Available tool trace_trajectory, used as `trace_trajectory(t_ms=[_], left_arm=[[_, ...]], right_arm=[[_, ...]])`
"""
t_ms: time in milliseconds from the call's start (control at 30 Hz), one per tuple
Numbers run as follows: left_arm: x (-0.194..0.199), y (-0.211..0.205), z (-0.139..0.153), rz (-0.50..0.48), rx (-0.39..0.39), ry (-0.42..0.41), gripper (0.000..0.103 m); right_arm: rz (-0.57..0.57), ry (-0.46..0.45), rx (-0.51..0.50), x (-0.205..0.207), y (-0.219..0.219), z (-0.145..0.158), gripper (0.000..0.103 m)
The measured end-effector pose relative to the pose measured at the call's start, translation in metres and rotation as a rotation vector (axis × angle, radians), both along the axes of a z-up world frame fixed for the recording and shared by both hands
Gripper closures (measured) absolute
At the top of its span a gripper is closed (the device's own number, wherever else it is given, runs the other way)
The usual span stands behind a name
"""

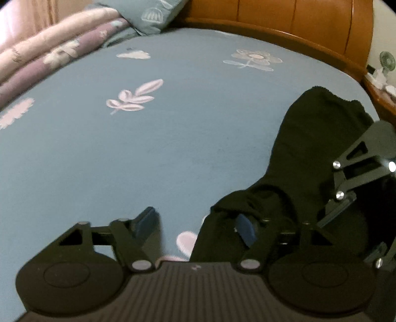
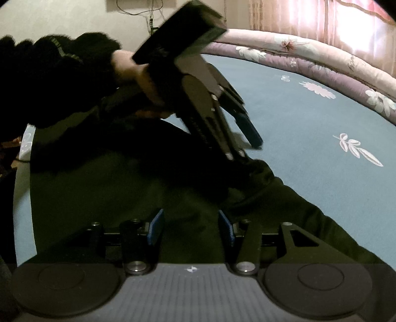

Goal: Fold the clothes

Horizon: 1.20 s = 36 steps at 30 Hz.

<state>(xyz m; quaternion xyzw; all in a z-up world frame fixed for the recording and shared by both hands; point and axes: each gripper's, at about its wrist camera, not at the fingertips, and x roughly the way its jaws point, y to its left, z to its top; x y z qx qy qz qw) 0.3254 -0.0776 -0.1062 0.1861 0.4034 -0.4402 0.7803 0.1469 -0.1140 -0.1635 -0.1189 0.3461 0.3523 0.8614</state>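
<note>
Dark garment (image 1: 309, 153) on blue bedsheet (image 1: 148, 153), edge between parted left gripper (image 1: 195, 225) pads, right gripper (image 2: 190, 228) parted over it

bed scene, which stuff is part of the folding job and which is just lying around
Part of the job:
- dark garment
- left claw
- right claw

Just lying about:
- folded floral quilt
- pillow
- small fan
- blue bedsheet, the work surface only

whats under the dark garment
The blue flowered bedsheet lies under the dark garment; a pink flower print pokes out at its edge. Anything else beneath is covered.
</note>
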Motion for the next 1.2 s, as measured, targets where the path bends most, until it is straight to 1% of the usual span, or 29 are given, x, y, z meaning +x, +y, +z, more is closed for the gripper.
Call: trace_trajectory(t_ms=[33,67,100,133,200,233,267,300,333,367,400,433,467,500,533,567,667,733,800,833,867,933,967,1000,1033,1067,1133,1200], left_arm=[[-0.005,0.000,0.002,-0.007,-0.007,0.008,0.076],[-0.013,-0.001,0.004,-0.019,-0.009,0.004,0.087],[-0.020,-0.001,0.005,-0.030,-0.011,0.000,0.094],[-0.026,-0.001,0.006,-0.018,-0.001,-0.012,0.095],[-0.027,0.001,0.004,0.052,0.009,-0.029,0.096],[-0.026,0.006,0.004,0.103,0.006,-0.052,0.098],[-0.020,0.013,0.004,0.189,0.005,-0.074,0.103],[-0.010,0.024,0.003,0.298,-0.005,-0.084,0.103],[-0.003,0.036,0.004,0.356,-0.043,-0.064,0.103],[0.002,0.046,0.005,0.390,-0.093,-0.034,0.103],[0.002,0.053,0.009,0.376,-0.146,-0.001,0.103],[-0.002,0.052,0.012,0.329,-0.163,0.007,0.100],[-0.006,0.048,0.014,0.277,-0.164,0.005,0.095],[-0.011,0.045,0.017,0.224,-0.165,0.003,0.084],[-0.012,0.040,0.016,0.190,-0.140,-0.001,0.071],[-0.013,0.035,0.014,0.163,-0.105,-0.006,0.067],[-0.008,0.027,0.004,0.123,-0.059,0.068,0.067],[-0.005,0.022,-0.002,0.096,-0.030,0.077,0.066],[-0.003,0.019,-0.006,0.080,-0.026,0.087,0.061],[0.000,0.018,-0.007,0.082,-0.037,0.097,0.061],[0.002,0.016,-0.007,0.088,-0.040,0.108,0.061],[0.000,0.016,-0.006,0.098,-0.024,0.104,0.064],[-0.003,0.015,-0.005,0.103,-0.011,0.091,0.066],[-0.006,0.015,-0.005,0.110,-0.002,0.076,0.072],[-0.010,0.015,-0.003,0.121,0.000,0.068,0.075],[-0.014,0.016,-0.003,0.136,0.000,0.058,0.075],[-0.018,0.016,-0.003,0.163,-0.004,0.043,0.075],[-0.020,0.019,-0.003,0.179,-0.017,0.042,0.076]], right_arm=[[0.000,-0.002,-0.004,0.000,0.000,0.000,0.049],[0.000,-0.004,-0.006,0.000,0.000,0.000,0.049],[-0.003,-0.003,-0.006,0.001,0.000,0.000,0.049],[-0.007,-0.001,-0.004,0.002,-0.001,0.000,0.049],[-0.014,0.002,-0.002,0.002,-0.001,0.000,0.048],[-0.016,-0.001,-0.005,0.002,-0.001,0.000,0.048],[-0.018,-0.002,-0.006,0.002,-0.001,0.000,0.048],[-0.021,-0.002,-0.005,0.003,-0.001,0.000,0.048],[-0.024,-0.002,-0.004,0.003,-0.002,0.000,0.048],[-0.027,-0.002,-0.002,0.003,-0.003,0.001,0.048],[-0.030,-0.002,-0.001,0.003,-0.004,0.001,0.048],[-0.032,-0.002,0.000,0.004,-0.004,0.001,0.048],[-0.038,-0.002,0.001,0.005,-0.006,0.002,0.048],[-0.048,-0.003,0.002,0.007,-0.009,0.003,0.048],[-0.059,-0.004,0.003,0.009,-0.012,0.005,0.048],[-0.069,-0.015,-0.002,0.011,-0.015,0.007,0.048],[-0.101,-0.097,-0.055,0.011,-0.029,0.020,0.048],[-0.144,-0.134,-0.075,0.018,-0.046,0.028,0.048],[-0.203,-0.109,-0.053,0.031,-0.071,0.031,0.047],[-0.228,-0.075,-0.039,0.036,-0.084,0.029,0.045],[-0.249,-0.045,-0.036,0.040,-0.095,0.025,0.042],[-0.273,0.017,-0.065,0.047,-0.111,0.013,0.042],[-0.276,0.032,-0.074,0.048,-0.116,0.009,0.041],[-0.277,0.046,-0.062,0.049,-0.121,0.009,0.041],[-0.279,0.059,-0.051,0.050,-0.125,0.008,0.041],[-0.282,0.059,-0.048,0.050,-0.129,0.010,0.041],[-0.298,0.021,-0.061,0.044,-0.138,0.021,0.041],[-0.356,0.005,-0.053,0.039,-0.156,0.031,0.036]])
